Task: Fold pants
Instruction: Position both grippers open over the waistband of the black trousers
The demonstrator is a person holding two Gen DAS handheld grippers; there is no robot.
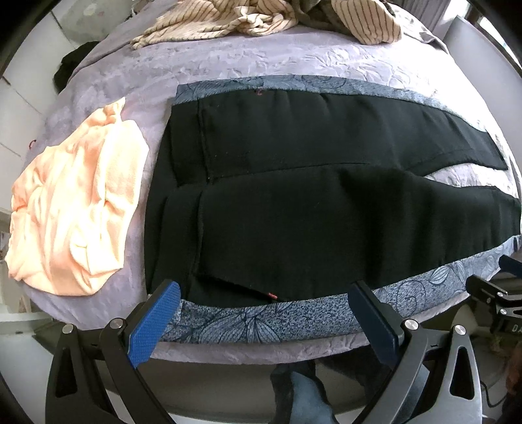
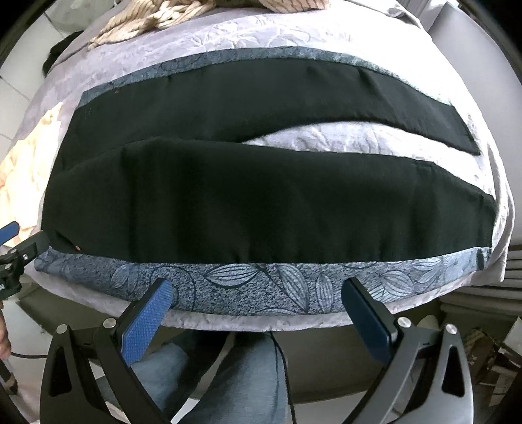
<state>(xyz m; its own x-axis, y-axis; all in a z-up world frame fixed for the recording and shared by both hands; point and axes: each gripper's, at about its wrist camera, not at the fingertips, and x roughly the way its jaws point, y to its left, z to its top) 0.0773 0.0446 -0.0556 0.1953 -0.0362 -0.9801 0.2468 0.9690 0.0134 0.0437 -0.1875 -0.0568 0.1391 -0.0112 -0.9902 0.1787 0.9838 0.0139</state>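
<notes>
We judge the black soft-cloth pants (image 1: 310, 202), frame centre, limp and light; grasp near-edge waistband, lower left. Left tongs (image 1: 264, 313) and right tongs (image 2: 257, 305) gape wide, empty.

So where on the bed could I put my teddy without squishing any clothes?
There's a bare lilac wedge between the two legs of the black pants, and a bare band between the blue leaf-patterned cloth and the striped clothes. Left of the pants is crowded: the peach garment lies there.
</notes>
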